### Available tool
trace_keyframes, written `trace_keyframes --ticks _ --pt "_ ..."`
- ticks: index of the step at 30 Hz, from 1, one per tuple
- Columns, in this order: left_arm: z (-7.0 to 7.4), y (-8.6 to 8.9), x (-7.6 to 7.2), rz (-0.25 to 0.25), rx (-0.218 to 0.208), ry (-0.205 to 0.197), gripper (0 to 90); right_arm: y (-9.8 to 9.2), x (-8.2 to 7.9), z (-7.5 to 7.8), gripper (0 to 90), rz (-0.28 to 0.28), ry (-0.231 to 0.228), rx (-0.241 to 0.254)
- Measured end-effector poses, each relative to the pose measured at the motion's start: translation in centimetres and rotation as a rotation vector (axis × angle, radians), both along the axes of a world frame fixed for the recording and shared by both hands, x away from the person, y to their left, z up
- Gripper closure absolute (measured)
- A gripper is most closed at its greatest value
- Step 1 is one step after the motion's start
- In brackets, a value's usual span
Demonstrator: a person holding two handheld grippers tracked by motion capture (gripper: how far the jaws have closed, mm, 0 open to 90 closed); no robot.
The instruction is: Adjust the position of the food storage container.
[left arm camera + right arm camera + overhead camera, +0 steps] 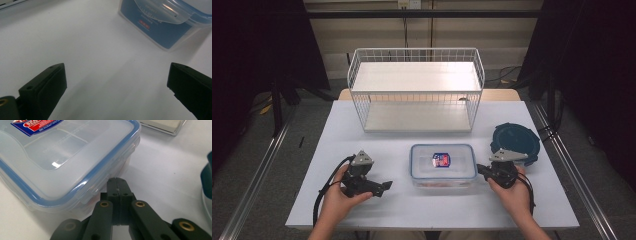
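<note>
A clear rectangular food box (452,169) with a blue-rimmed snap lid and a red and blue label lies at the table's middle. My right gripper (480,171) is shut, with nothing between its jaws. It points left at the box's right end. In the right gripper view the closed tips (117,181) sit right by the side latch of the box (62,157); I cannot tell whether they touch it. My left gripper (384,187) lies to the left of the box, apart from it. It stands open (116,68) over bare table, with the box (162,27) farther ahead.
A white wire rack (417,90) with two shelves stands at the back of the white table (362,210). A dark teal round lidded container (515,140) sits just behind the right hand and shows at the right edge (207,177) of the right gripper view.
</note>
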State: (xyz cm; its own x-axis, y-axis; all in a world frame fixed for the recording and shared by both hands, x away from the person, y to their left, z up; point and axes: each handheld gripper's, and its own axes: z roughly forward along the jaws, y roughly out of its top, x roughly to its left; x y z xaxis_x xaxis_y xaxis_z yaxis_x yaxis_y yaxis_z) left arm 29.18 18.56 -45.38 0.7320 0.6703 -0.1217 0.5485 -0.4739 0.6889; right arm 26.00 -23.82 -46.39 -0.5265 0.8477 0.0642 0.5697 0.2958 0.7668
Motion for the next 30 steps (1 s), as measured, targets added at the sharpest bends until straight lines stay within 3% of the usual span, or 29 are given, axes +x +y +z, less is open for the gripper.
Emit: trace_keyframes --ticks 13,30 --pt "0.0 -0.1 -0.1 -0.011 0.008 0.002 2.4 2.4 0.7 -0.1 90.0 0.030 -0.005 0.000" --pt "0.1 -0.1 -0.2 -0.010 0.004 0.011 2.4 3.4 1.0 -0.3 87.9 0.041 -0.014 0.017"
